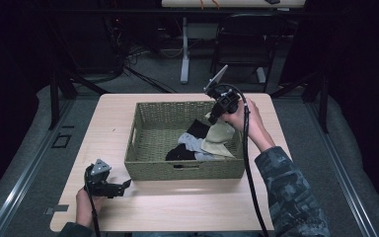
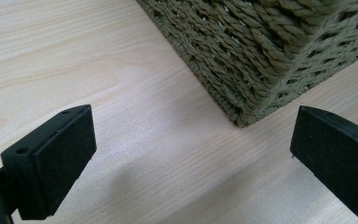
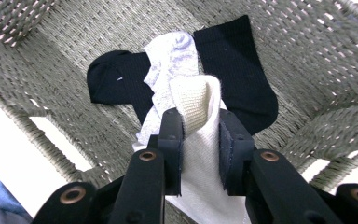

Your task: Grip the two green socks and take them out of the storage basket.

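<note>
The right hand-held gripper is pinching a cream sock between its jaws, holding it over the woven basket. Just beyond its tips a black sock and a pale grey sock are lying on the basket floor. The left hand-held gripper is resting spread wide on the bench, the basket's corner just ahead of it.

Woven wicker basket, knit cloth sock

R gripper on cream sock
</note>
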`<control>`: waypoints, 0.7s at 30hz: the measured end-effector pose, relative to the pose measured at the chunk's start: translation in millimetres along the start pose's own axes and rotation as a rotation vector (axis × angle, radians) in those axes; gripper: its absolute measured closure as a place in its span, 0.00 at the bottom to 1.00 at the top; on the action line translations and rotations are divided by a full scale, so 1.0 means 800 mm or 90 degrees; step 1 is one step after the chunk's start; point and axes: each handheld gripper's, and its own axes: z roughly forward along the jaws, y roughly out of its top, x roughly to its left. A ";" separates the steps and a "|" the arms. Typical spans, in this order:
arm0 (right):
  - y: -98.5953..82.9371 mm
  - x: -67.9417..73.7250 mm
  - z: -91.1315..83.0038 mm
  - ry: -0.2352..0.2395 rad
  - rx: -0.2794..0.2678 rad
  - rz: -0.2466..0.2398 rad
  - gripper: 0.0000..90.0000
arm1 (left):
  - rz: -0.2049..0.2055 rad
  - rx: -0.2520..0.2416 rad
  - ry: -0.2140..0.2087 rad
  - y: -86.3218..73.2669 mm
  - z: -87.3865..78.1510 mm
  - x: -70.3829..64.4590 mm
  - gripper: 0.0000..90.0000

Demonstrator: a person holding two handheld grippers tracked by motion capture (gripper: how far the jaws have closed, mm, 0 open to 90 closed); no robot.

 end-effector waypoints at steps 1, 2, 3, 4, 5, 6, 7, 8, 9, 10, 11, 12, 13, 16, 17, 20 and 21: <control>0.000 0.000 -0.003 0.001 0.002 -0.001 0.82 | 0.000 0.000 0.000 0.000 0.000 0.000 0.00; 0.001 0.001 -0.006 -0.002 0.001 -0.002 0.82 | 0.000 0.000 0.001 0.000 0.000 0.000 0.00; 0.001 0.001 -0.010 -0.002 0.001 -0.005 0.82 | -0.001 0.000 0.000 0.000 0.000 0.000 0.00; 0.001 0.001 -0.014 0.001 -0.004 -0.006 0.82 | -0.001 0.000 0.000 0.000 0.000 0.000 0.00; 0.001 0.002 -0.016 -0.001 -0.008 -0.006 0.82 | 0.000 -0.001 0.000 0.000 0.000 0.000 0.00; 0.001 0.002 -0.019 -0.001 -0.006 -0.006 0.82 | 0.000 -0.001 0.000 0.000 0.000 0.000 0.00; 0.001 0.003 -0.023 0.001 -0.009 -0.002 0.82 | -0.001 -0.002 0.000 0.000 0.000 0.000 0.00; 0.001 0.003 -0.026 -0.002 -0.011 -0.009 0.82 | -0.002 -0.001 0.000 0.000 0.000 0.000 0.00; 0.000 0.003 -0.029 0.003 -0.018 -0.005 0.82 | -0.001 0.000 0.000 0.000 0.000 0.000 0.00; 0.000 0.004 -0.033 0.000 -0.021 -0.008 0.82 | -0.001 -0.001 0.000 0.000 0.000 0.000 0.00; -0.001 0.004 -0.037 -0.001 -0.016 -0.010 0.82 | -0.002 -0.001 0.000 0.000 0.000 0.000 0.00; -0.002 0.003 -0.041 -0.001 -0.021 -0.011 0.82 | -0.002 -0.001 0.000 0.000 0.000 0.000 0.00; -0.003 0.004 -0.043 0.000 -0.025 -0.009 0.82 | 0.000 -0.001 0.000 0.000 0.000 0.000 0.00; -0.007 0.003 -0.054 -0.002 -0.032 -0.008 0.82 | 0.000 -0.001 0.000 0.000 0.000 0.000 0.00; -0.009 0.002 -0.058 -0.004 -0.031 -0.007 0.82 | -0.002 -0.001 0.000 0.000 0.000 -0.001 0.00; -0.014 0.000 -0.069 -0.008 -0.038 -0.007 0.82 | -0.002 -0.001 0.000 0.000 0.000 0.000 0.00; -0.017 -0.001 -0.073 -0.012 -0.038 -0.007 0.82 | 0.000 -0.001 0.000 0.000 0.000 0.000 0.00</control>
